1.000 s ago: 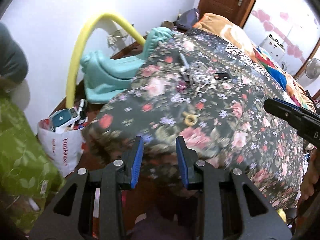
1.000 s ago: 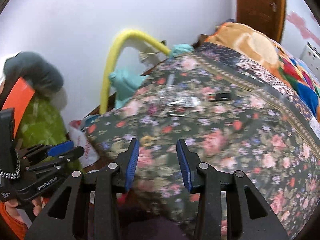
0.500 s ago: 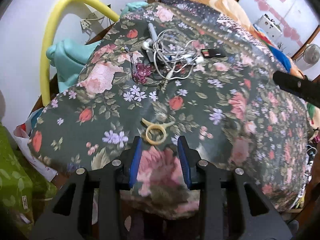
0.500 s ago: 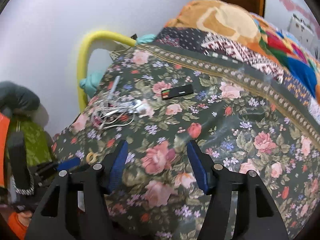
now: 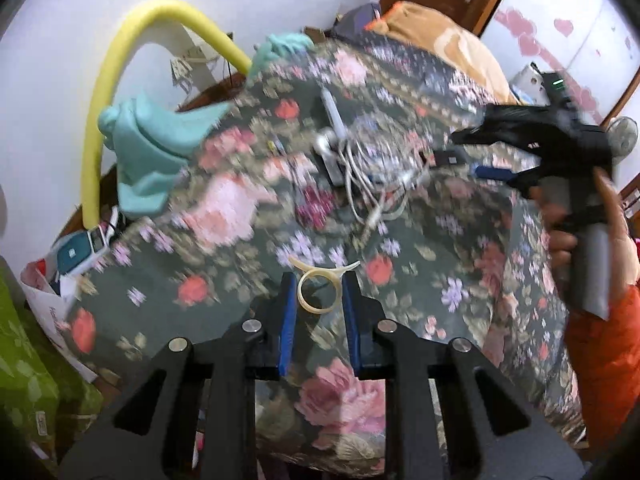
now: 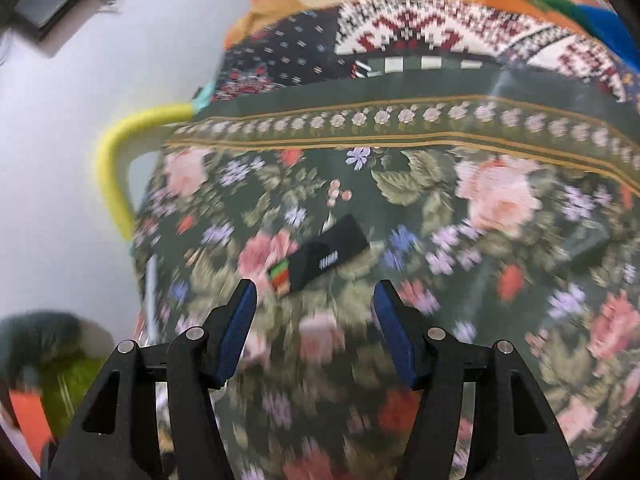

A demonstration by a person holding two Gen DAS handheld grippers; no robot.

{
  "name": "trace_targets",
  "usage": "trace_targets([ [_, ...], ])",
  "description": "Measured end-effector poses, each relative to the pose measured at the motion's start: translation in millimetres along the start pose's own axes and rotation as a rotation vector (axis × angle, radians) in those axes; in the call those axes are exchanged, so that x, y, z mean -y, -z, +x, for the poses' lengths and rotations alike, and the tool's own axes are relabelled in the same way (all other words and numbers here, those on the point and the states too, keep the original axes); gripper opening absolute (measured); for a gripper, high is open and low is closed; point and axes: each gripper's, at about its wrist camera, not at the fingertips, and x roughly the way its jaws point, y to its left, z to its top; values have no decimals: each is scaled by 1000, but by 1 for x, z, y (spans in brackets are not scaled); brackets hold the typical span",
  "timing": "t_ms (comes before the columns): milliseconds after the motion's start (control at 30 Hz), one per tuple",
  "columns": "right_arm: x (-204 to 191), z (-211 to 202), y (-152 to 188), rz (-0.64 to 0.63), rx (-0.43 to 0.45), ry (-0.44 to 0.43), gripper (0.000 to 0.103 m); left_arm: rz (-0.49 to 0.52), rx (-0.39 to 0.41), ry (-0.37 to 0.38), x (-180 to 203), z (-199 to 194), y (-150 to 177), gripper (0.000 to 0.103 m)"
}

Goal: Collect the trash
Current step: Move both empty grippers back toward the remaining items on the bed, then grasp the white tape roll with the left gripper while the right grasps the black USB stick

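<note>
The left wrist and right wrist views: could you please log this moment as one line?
left gripper: closing around plastic ring, contact unclear | right gripper: open over black wrapper | floral bedspread

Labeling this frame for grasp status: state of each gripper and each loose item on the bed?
left gripper: jaws just closing, astride the ring; contact unclear.
plastic ring: flat on the floral blanket, between the left gripper's fingers.
right gripper: open, nothing between jaws.
black wrapper: lying flat ahead of right gripper, untouched.
cable tangle: on blanket, untouched.
</note>
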Motion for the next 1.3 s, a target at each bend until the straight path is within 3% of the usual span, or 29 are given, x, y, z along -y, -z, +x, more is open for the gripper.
trace_targets([
  [67, -4, 15, -6, 30, 5, 32, 57, -3, 24, -9, -4, -5, -5, 21],
  [200, -30, 22, -4, -33, 92, 178, 60, -30, 52, -19, -16, -9, -12, 21],
  [300, -54, 33, 12, -188, 132, 314, 60, -41, 57, -33, -21, -8, -16, 21],
  [333, -62, 36, 20, -255, 145, 355, 57, -39, 60, -35, -22, -8, -16, 21],
  [367, -67, 37, 27, -312, 150, 364, 48, -35, 63, -37, -22, -9, -16, 21],
  [400, -70, 36, 31, -341, 139, 342, 27, -29, 67, -42, -21, -10, -15, 21],
  [467, -72, 34, 37, -382, 114, 312, 24, -24, 68, -42, -20, -11, -14, 21],
  [633, -63, 9, 48, -375, 73, 243, 22, -19, 72, -23, -14, -22, -13, 21],
  [933, -55, -92, 93, -394, 135, 117, 22, -26, 125, 10, -6, -75, -11, 21],
  [1100, -73, -142, 119, -440, 180, 56, 22, -22, 161, -21, -6, -108, -1, 21],
  [1300, -107, -162, 145, -510, 219, -2, 22, -42, 189, -51, -18, -143, 23, 21],
])
